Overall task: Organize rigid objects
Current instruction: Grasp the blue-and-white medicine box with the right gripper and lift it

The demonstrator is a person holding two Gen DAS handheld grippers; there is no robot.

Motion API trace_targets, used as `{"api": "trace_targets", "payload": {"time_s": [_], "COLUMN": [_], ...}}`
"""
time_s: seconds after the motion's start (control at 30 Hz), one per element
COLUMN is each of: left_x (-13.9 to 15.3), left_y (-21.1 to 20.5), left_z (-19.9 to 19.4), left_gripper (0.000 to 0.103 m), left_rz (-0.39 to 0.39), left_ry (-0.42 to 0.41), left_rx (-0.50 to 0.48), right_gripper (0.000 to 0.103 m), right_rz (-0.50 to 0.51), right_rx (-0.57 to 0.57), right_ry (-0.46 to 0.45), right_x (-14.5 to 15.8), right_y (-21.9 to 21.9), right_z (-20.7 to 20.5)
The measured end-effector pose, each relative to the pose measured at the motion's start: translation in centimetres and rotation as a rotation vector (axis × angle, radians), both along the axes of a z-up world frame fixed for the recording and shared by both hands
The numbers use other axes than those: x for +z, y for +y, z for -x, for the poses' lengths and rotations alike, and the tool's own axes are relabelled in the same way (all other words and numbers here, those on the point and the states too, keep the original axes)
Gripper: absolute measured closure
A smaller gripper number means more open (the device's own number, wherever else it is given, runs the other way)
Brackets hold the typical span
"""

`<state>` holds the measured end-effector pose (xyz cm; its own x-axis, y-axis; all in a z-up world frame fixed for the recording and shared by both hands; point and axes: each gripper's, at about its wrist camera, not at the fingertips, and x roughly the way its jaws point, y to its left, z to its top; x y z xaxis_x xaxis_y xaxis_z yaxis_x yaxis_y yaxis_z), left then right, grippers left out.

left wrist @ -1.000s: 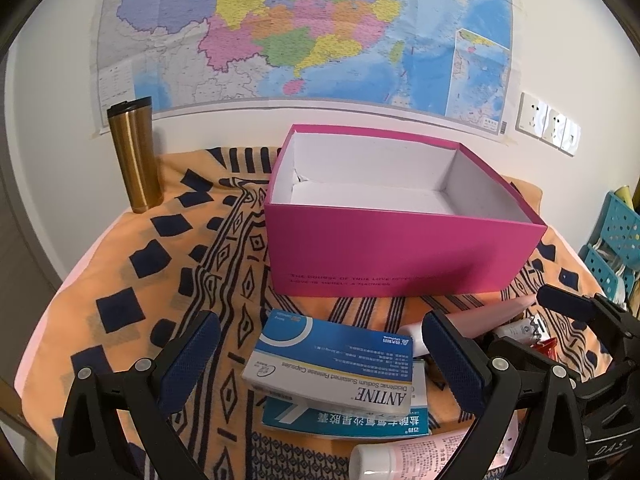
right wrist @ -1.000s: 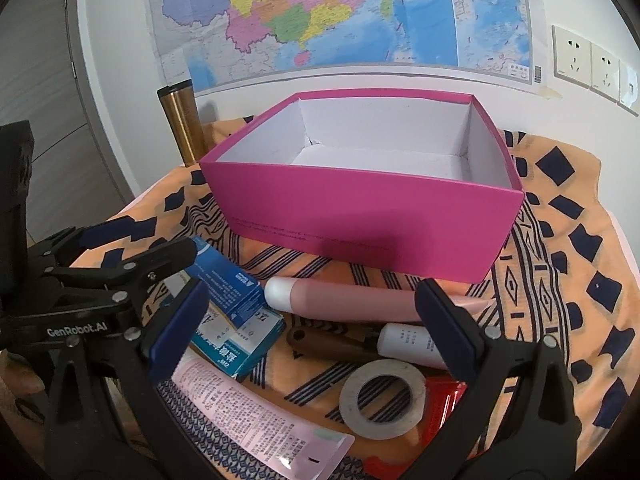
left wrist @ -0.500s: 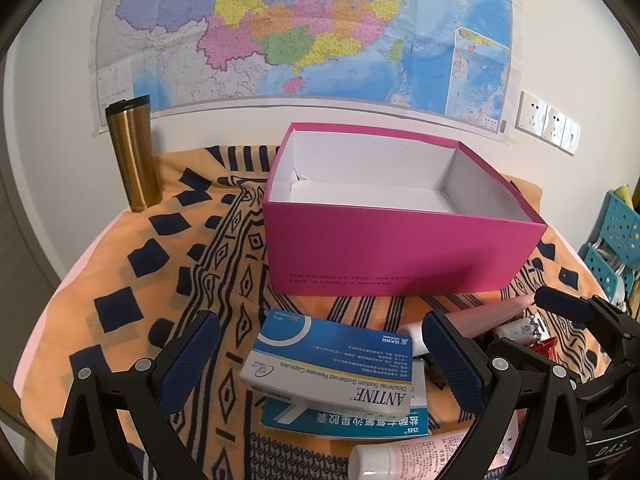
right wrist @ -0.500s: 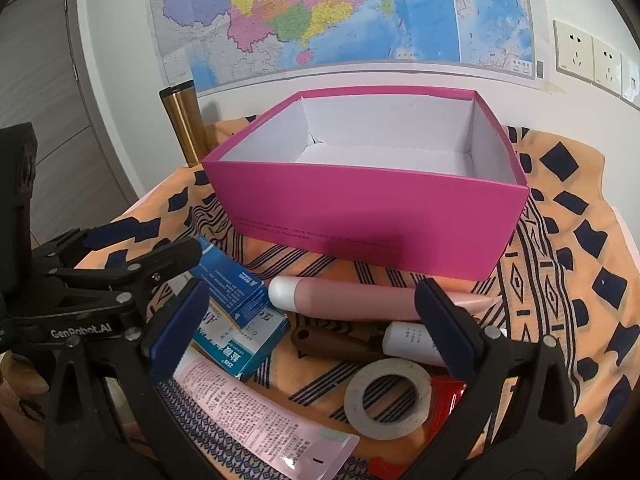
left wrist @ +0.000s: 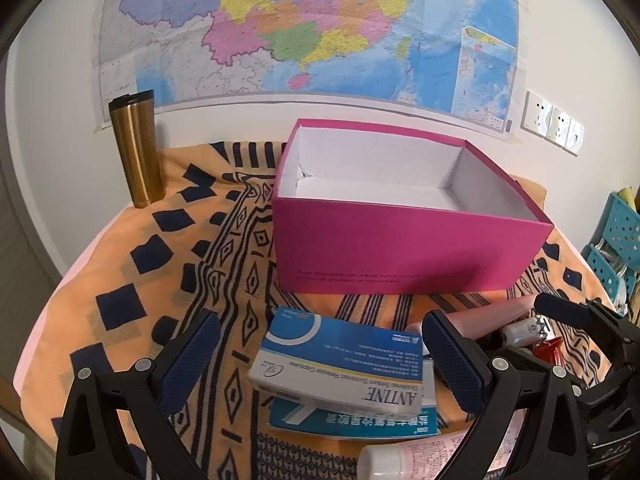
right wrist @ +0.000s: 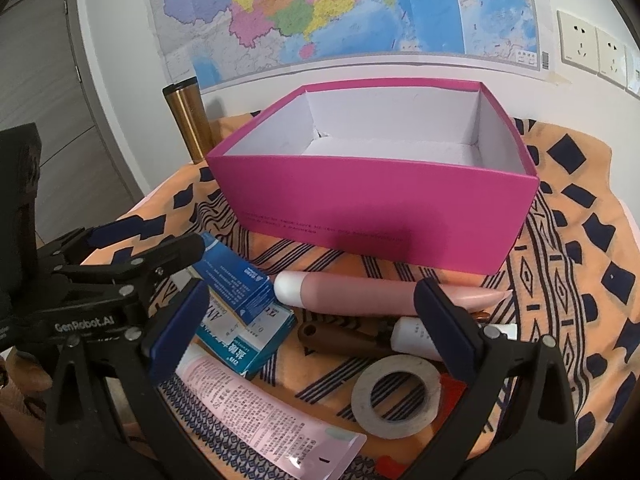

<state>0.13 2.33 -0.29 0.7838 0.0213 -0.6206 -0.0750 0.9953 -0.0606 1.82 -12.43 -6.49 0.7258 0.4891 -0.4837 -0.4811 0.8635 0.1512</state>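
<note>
**A:** What fills the wall behind the pink box (left wrist: 408,252)?

**B:** A coloured map (left wrist: 304,28), hung above it. Under the box lies an orange patterned cloth (left wrist: 132,264). The box itself is open and bare white inside.

**A:** And beside the box?

**B:** A gold tumbler (left wrist: 138,148) stands upright to its left, near the wall. In front of the box the loose things lie in a heap: a blue-and-white medicine carton (left wrist: 340,368) stacked on a second carton (left wrist: 352,420), a long pink tube (right wrist: 384,290) just before the box's front wall, a printed pink tube (right wrist: 264,412) nearer the cameras, then a roll of tape (right wrist: 396,396).

**A:** The claws?

**B:** The left gripper (left wrist: 316,364) is spread wide either side of the top carton, touching nothing. The right gripper (right wrist: 312,328) is also wide, over the tubes and tape, holding nothing.
</note>
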Motion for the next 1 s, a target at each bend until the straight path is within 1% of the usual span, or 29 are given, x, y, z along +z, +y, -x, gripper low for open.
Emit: {"api": "trace_targets", "payload": {"time_s": [0.1,0.17,0.27,0.3,0.33,0.4,0.47,0.5,0.57,0.6,0.67,0.73,0.83,0.93,1.0], "left_x": [-0.3,-0.6,-1.0,-1.1,-1.3,-1.7,-2.1,-2.3,-2.6,-2.8,-3.2,-3.3,-3.2,-3.3,-3.3], "left_y": [0.9,1.7,2.6,2.8,3.1,3.6,4.0,4.1,4.3,4.5,4.7,4.9,5.0,5.0,4.8], "left_z": [-0.2,-0.4,-0.6,-0.7,-0.8,-1.0,-1.2,-1.3,-1.5,-1.5,-1.7,-1.7,-1.7,-1.7,-1.5], "left_gripper": [0.000,0.001,0.003,0.004,0.007,0.011,0.020,0.022,0.031,0.033,0.042,0.044,0.049,0.051,0.050], "left_rz": [0.012,0.027,0.028,0.030,0.036,0.058,0.076,0.085,0.108,0.124,0.153,0.169,0.188,0.215,0.206], "left_ry": [0.007,0.019,0.034,0.040,0.046,0.063,0.081,0.092,0.109,0.117,0.135,0.140,0.147,0.164,0.168], "left_rx": [0.003,0.001,-0.007,-0.011,-0.018,-0.035,-0.052,-0.059,-0.076,-0.084,-0.104,-0.121,-0.146,-0.184,-0.195], "right_gripper": [0.005,0.008,0.017,0.022,0.027,0.030,0.036,0.039,0.040,0.041,0.047,0.051,0.057,0.059,0.062], "right_rz": [0.001,-0.002,-0.007,-0.009,-0.010,-0.006,-0.006,-0.005,-0.007,-0.010,-0.011,-0.017,-0.031,-0.042,-0.044], "right_rx": [0.022,0.051,0.085,0.103,0.116,0.144,0.162,0.179,0.191,0.197,0.202,0.210,0.224,0.229,0.234], "right_ry": [0.018,0.048,0.087,0.105,0.118,0.140,0.148,0.154,0.160,0.164,0.171,0.183,0.203,0.206,0.208], "right_x": [-0.4,-0.8,-1.5,-1.8,-1.9,-2.4,-2.5,-2.6,-2.5,-2.5,-2.5,-2.5,-2.7,-2.5,-2.4], "right_y": [0.3,0.6,1.1,1.5,1.7,2.4,2.9,3.3,3.6,3.9,4.1,4.3,4.7,4.9,5.0], "right_z": [-0.2,-0.4,-0.7,-0.8,-0.9,-1.0,-1.1,-1.0,-1.1,-1.2,-1.4,-1.7,-2.3,-2.7,-2.8]}}
